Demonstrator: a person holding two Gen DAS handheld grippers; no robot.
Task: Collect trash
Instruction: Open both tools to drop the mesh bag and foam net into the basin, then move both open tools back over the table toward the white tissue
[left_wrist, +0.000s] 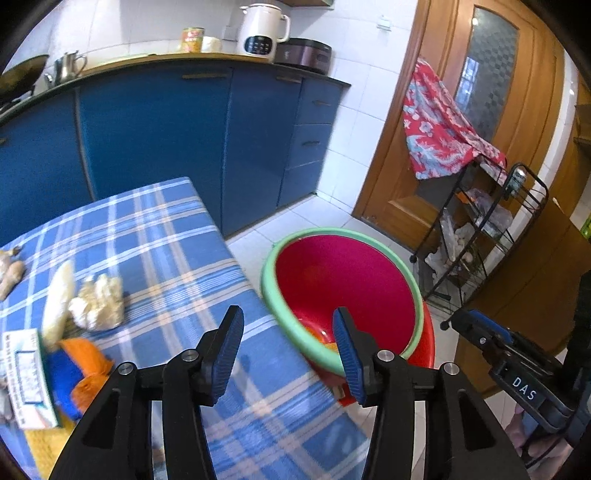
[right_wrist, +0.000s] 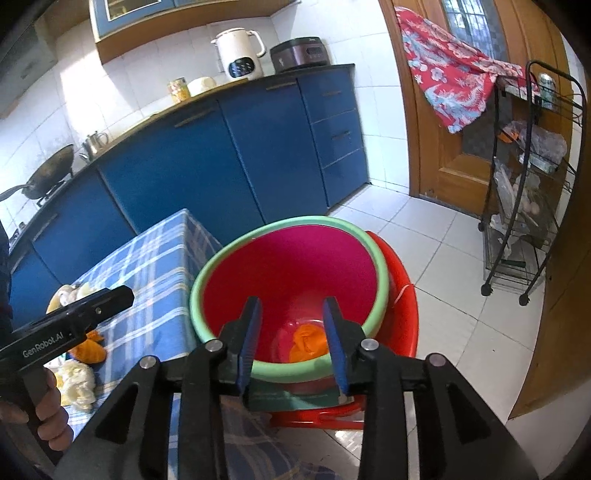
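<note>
A red basin with a green rim (left_wrist: 347, 291) (right_wrist: 291, 266) stands on a red stool beside the table. An orange scrap (right_wrist: 308, 341) lies inside it. On the blue plaid tablecloth (left_wrist: 166, 258) lie a crumpled whitish wad (left_wrist: 98, 302), a pale wrapper (left_wrist: 57, 302), an orange-and-blue wrapper (left_wrist: 79, 373) and a printed box (left_wrist: 26, 380). My left gripper (left_wrist: 288, 354) is open and empty over the table's edge beside the basin. My right gripper (right_wrist: 291, 339) is open and empty just above the basin's near rim.
Blue kitchen cabinets (left_wrist: 166, 133) run behind the table, with a white kettle (left_wrist: 260, 29) and a cooker on the counter. A black wire cart (right_wrist: 532, 192) and a wooden door (left_wrist: 454, 122) with a red floral cloth stand at the right. White tile floor (right_wrist: 436, 266) surrounds the stool.
</note>
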